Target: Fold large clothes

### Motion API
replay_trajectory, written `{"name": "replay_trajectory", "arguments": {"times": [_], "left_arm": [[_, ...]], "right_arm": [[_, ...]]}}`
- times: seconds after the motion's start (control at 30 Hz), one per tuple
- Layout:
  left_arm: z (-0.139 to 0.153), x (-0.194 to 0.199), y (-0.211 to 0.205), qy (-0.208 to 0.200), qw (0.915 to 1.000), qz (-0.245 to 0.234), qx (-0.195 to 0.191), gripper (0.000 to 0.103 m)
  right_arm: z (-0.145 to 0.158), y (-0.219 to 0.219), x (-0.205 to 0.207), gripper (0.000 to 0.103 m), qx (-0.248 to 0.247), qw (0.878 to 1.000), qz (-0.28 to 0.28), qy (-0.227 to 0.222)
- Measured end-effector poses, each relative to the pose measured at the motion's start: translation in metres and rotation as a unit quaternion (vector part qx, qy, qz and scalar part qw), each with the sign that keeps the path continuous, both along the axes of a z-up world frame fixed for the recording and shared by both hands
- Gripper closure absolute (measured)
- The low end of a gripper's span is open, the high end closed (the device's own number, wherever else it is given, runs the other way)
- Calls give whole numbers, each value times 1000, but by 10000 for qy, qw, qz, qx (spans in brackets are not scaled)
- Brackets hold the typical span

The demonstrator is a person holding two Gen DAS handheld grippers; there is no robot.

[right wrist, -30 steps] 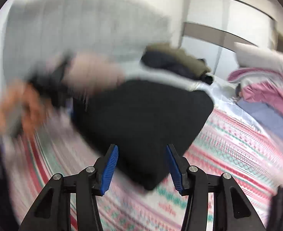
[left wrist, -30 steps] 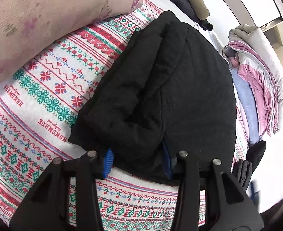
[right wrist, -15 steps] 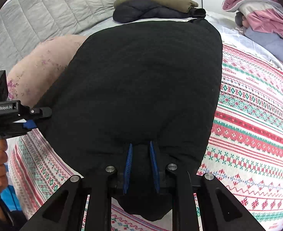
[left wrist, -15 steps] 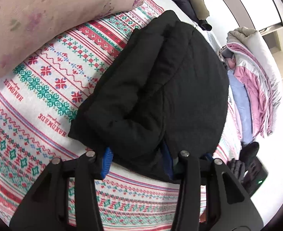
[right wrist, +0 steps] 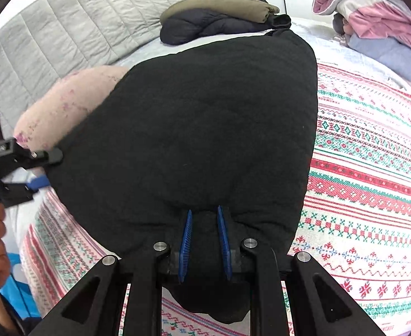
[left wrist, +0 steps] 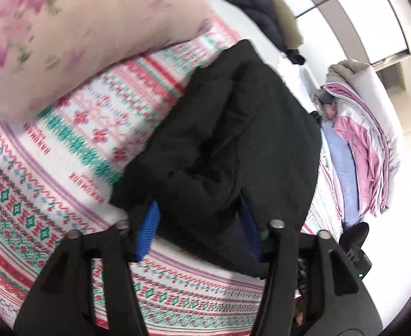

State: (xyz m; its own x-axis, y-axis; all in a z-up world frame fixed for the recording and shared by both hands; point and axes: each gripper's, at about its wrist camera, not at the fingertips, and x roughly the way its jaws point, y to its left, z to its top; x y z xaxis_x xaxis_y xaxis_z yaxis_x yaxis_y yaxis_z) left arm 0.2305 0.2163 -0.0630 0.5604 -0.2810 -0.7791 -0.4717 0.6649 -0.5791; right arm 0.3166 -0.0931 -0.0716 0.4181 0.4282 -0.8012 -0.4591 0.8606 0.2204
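Observation:
A thick black garment (left wrist: 233, 145) lies folded on a patterned red, green and white bedspread (left wrist: 51, 184). In the left wrist view my left gripper (left wrist: 199, 221) is open, its blue pads wide apart on either side of the garment's near thick edge. In the right wrist view the garment (right wrist: 199, 128) fills the middle, and my right gripper (right wrist: 204, 229) is shut on a fold of its near edge. The left gripper (right wrist: 37, 168) also shows there at the garment's left edge.
A pink floral pillow (left wrist: 74, 33) lies left of the garment. A dark and olive clothes pile (right wrist: 219, 16) sits at the far side by a grey quilted headboard (right wrist: 65, 33). Pink and blue bedding (right wrist: 378, 25) is heaped at the far right.
My right gripper came in and closed on the garment's near edge. My left gripper stayed open at the thick edge and shifted a little; its view is now blurred.

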Motion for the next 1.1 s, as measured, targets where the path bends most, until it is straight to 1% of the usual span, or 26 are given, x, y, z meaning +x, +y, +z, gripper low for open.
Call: {"name": "replay_trajectory", "arguments": {"times": [0.03, 0.07, 0.1, 0.13, 0.17, 0.2, 0.23, 0.27, 0.3, 0.37, 0.43, 0.5, 0.57, 0.6, 0.63, 0.73, 0.77, 0.8, 0.83, 0.87, 0.9, 0.97, 1.0, 1.03, 1.07, 1.1], "left_arm": [[-3, 2, 0, 67, 9999, -56, 111, 36], [-5, 3, -1, 144, 9996, -98, 235, 33], [-9, 2, -3, 206, 9994, -70, 256, 32], [-13, 2, -2, 236, 9995, -16, 196, 32], [-17, 2, -3, 282, 9995, 63, 136, 32], [-18, 2, -4, 302, 9994, 93, 156, 32], [-18, 3, -5, 331, 9991, 101, 241, 32], [-18, 3, -7, 346, 9988, 93, 327, 32], [-17, 5, -9, 348, 9986, 93, 376, 32], [-18, 4, -8, 347, 9987, 99, 361, 31], [-19, 7, -8, 351, 9988, 101, 339, 31], [-19, 9, -9, 345, 9986, 98, 383, 31], [-18, 10, -10, 319, 9986, 51, 424, 28], [-18, 10, -11, 337, 9984, 38, 449, 28], [-18, 11, -11, 397, 9982, 33, 454, 28], [-11, 10, -10, 400, 9989, 19, 224, 30], [-3, 5, -8, 238, 9996, 64, 159, 31], [4, 1, -7, 72, 9998, 90, 182, 31], [19, -5, -8, -233, 9990, 126, 374, 31], [32, -9, -9, -481, 9969, 134, 605, 31], [49, -15, -13, -837, 9916, 109, 981, 31], [66, -18, -24, -1240, 9789, -43, 1622, 30], [66, -15, -28, -1261, 9767, -138, 1728, 30], [61, -7, -34, -1229, 9765, -345, 1736, 30], [52, 2, -38, -1140, 9792, -553, 1586, 30], [45, 7, -38, -1060, 9817, -612, 1459, 30]], "right_arm": [[2, -2, 2, 82, 83, 10000, 4, 28], [6, -3, 5, 80, 138, 9998, 78, 75], [13, -2, 8, 78, 128, 9996, 191, 150], [20, -2, 15, 72, 157, 9993, 279, 217], [32, -1, 22, 69, 253, 9989, 323, 242], [43, -1, 28, 67, 309, 9990, 276, 158], [56, 1, 38, 60, 297, 9994, 165, -20], [66, 4, 50, 57, 213, 9996, 41, -176], [74, 8, 63, 57, 157, 9996, -68, -246], [79, 14, 98, 57, 207, 9993, -274, -125], [73, 21, 135, 57, 262, 9985, -467, 95], [53, 30, 159, 57, 68, 9976, -615, 294], [8, 44, 181, 56, -403, 9954, -570, 659], [-10, 48, 184, 56, -580, 9943, -530, 726], [-16, 52, 185, 56, -640, 9943, -568, 640], [-12, 57, 185, 56, -881, 9928, -538, 610], [-12, 56, 184, 56, -886, 9929, -544, 580], [-11, 55, 182, 56, -868, 9933, -554, 525], [-10, 52, 178, 56, -803, 9941, -591, 434], [-10, 50, 176, 56, -763, 9945, -619, 367], [-9, 48, 173, 56, -746, 9947, -636, 297], [-7, 45, 167, 56, -718, 9953, -641, 131], [-2, 45, 153, 56, -683, 9956, -642, 93], [2, 44, 149, 52, -615, 9961, -629, 68], [7, 41, 144, 46, -492, 9970, -595, 44], [14, 35, 137, 44, -297, 9978, -598, 20]]}}
